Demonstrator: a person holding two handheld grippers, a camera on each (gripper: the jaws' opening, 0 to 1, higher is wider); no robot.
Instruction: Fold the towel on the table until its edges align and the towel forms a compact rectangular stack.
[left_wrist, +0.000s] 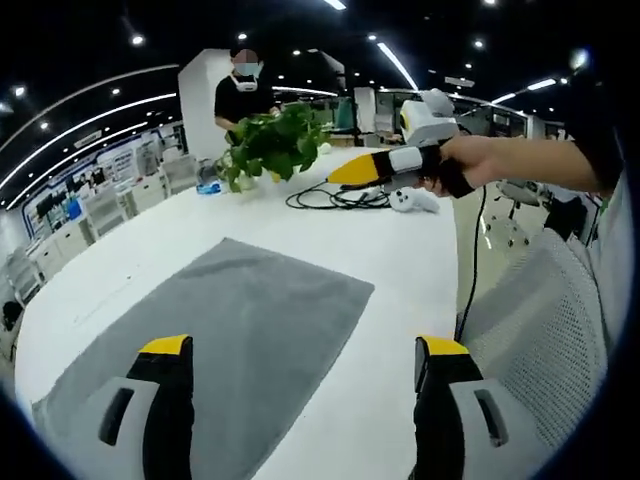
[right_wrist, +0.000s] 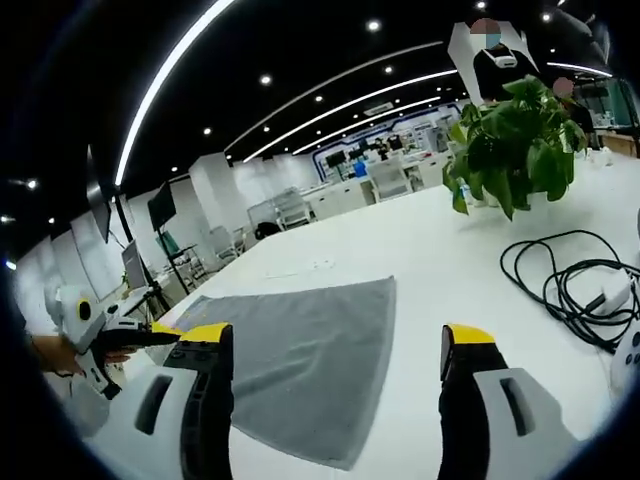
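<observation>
towel (left_wrist: 240, 330) flat, unfolded on white desk (left_wrist: 400, 250) | left gripper (left_wrist: 300, 400) and right gripper (right_wrist: 335, 400) fingers spread, empty, above it | advice: pinch matching corners, lift together, align edges

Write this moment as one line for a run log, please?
stage: before first fold | towel: flat, unfolded on table | left gripper: open, above towel | right gripper: open, holding nothing | plant, cables: far end
</observation>
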